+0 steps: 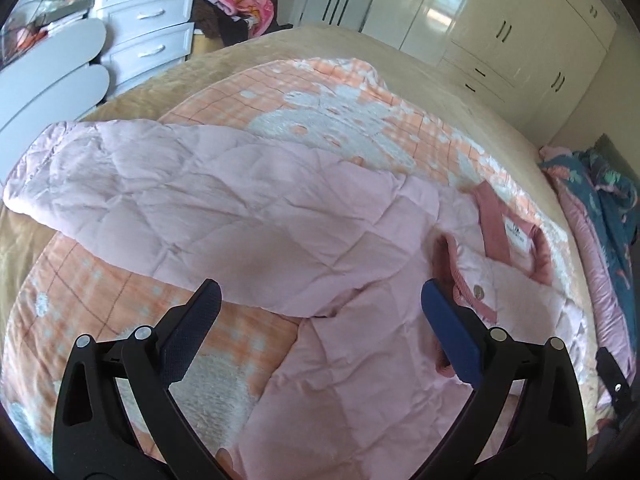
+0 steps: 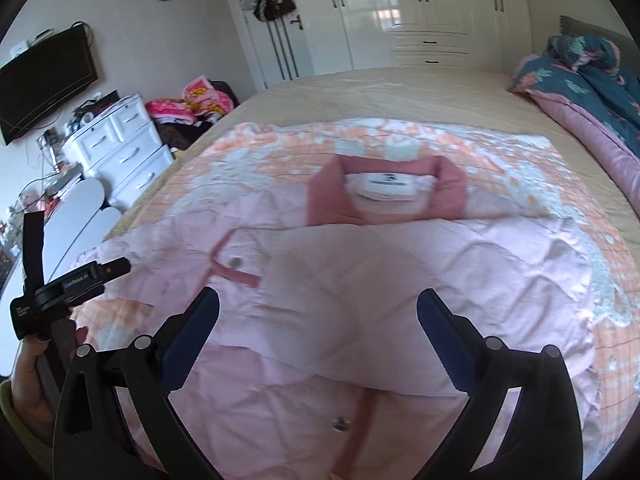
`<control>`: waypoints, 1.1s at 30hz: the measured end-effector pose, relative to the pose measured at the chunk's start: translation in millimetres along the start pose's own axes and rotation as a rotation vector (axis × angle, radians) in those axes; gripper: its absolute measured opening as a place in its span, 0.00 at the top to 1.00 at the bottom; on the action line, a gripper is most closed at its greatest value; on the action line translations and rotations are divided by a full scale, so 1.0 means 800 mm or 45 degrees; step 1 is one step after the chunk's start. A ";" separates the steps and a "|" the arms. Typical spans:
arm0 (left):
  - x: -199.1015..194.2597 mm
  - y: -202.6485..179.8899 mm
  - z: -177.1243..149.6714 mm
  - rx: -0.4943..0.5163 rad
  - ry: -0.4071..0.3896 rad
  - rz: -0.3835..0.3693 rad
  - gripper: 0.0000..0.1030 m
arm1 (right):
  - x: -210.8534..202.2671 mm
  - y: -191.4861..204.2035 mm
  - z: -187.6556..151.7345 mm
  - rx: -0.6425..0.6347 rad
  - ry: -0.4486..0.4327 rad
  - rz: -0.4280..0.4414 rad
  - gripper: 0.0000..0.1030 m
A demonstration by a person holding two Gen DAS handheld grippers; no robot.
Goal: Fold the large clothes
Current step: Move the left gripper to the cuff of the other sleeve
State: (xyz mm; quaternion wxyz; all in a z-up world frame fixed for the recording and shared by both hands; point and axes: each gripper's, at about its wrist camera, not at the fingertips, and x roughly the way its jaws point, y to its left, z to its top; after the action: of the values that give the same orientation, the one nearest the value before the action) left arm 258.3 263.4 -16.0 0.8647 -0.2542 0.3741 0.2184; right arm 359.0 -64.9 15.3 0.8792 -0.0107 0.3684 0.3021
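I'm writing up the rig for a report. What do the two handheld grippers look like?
Both match: the left gripper and the right gripper have black plastic arms with silver pivot pins and flat dark-blue textured pads. In the right wrist view, the left unit's black body carries small white lettering, and the hand holding it shows a yellowish-green cuff.

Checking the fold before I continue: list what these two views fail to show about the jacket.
- Pink jacket hem: cut off by the bottom edge, both views.
- Collar label text: blurred, too small, right wrist view.
- Jacket front: partly hidden under the folded-over sleeve, left wrist view.
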 end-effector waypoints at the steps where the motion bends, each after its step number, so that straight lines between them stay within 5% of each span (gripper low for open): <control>1: -0.002 0.003 0.002 -0.002 -0.010 0.015 0.09 | 0.002 0.008 0.002 -0.007 0.001 0.007 0.04; 27: -0.023 0.180 0.049 -0.437 -0.094 0.217 0.09 | 0.066 0.203 0.034 -0.286 0.096 0.176 0.04; 33: -0.021 0.227 0.047 -0.594 -0.103 0.191 0.09 | 0.080 0.237 0.026 -0.335 0.131 0.216 0.04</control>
State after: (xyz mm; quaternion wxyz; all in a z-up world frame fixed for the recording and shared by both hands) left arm 164.8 423.9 -30.8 0.7783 -0.4095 0.2964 0.3725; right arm 305.1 128.2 27.5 0.8215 -0.1100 0.3699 0.4198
